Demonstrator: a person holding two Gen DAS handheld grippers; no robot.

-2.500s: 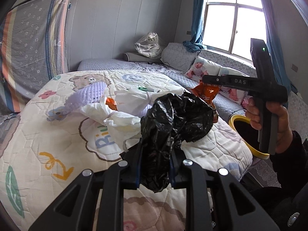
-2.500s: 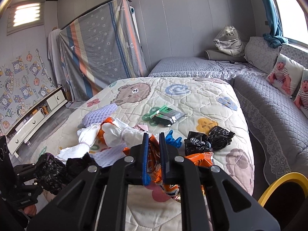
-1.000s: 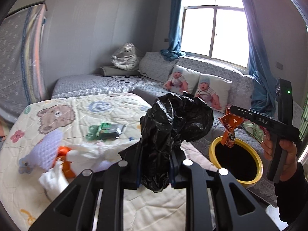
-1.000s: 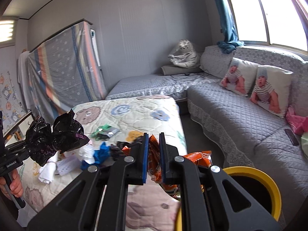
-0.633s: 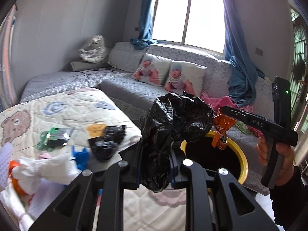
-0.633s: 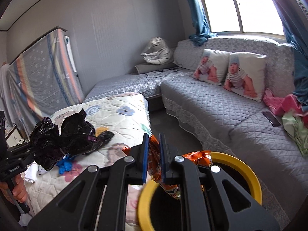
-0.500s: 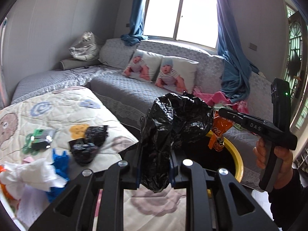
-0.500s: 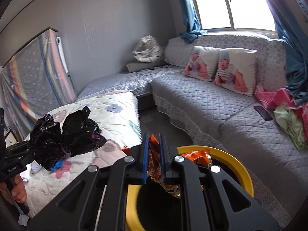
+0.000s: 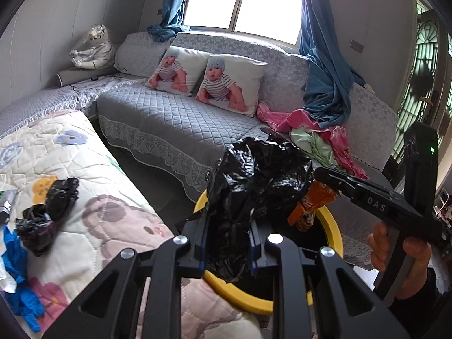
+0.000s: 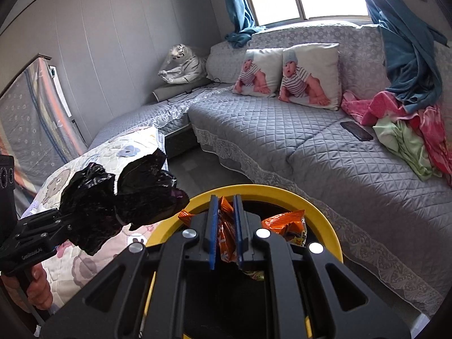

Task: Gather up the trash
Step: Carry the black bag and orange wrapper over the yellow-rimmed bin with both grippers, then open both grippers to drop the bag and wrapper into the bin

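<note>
My left gripper (image 9: pixel 227 243) is shut on a crumpled black plastic bag (image 9: pixel 260 186), held above the near rim of the yellow-rimmed bin (image 9: pixel 333 226). In the right wrist view that black plastic bag (image 10: pixel 118 200) hangs at the left, just outside the yellow-rimmed bin (image 10: pixel 319 206). My right gripper (image 10: pixel 225 231) is shut on an orange snack wrapper (image 10: pixel 285 224) right over the bin's dark mouth. In the left wrist view the orange snack wrapper (image 9: pixel 310 206) dangles from the right gripper (image 9: pixel 322 173), whose handle is in a person's hand (image 9: pixel 406 257).
More black bags (image 9: pixel 45 212), blue gloves (image 9: pixel 17 271) and white scraps lie on the quilted bed (image 9: pixel 84 186) at the left. A grey sofa (image 10: pixel 310 141) with baby-print pillows (image 10: pixel 308 73), heaped clothes (image 10: pixel 409 130) and a phone (image 10: pixel 356 130) runs behind the bin.
Both grippers swung right from the bed toward the bin and dipped. The wrapper now hangs over the bin's mouth and the black bag has reached its rim. Both grips are unchanged.
</note>
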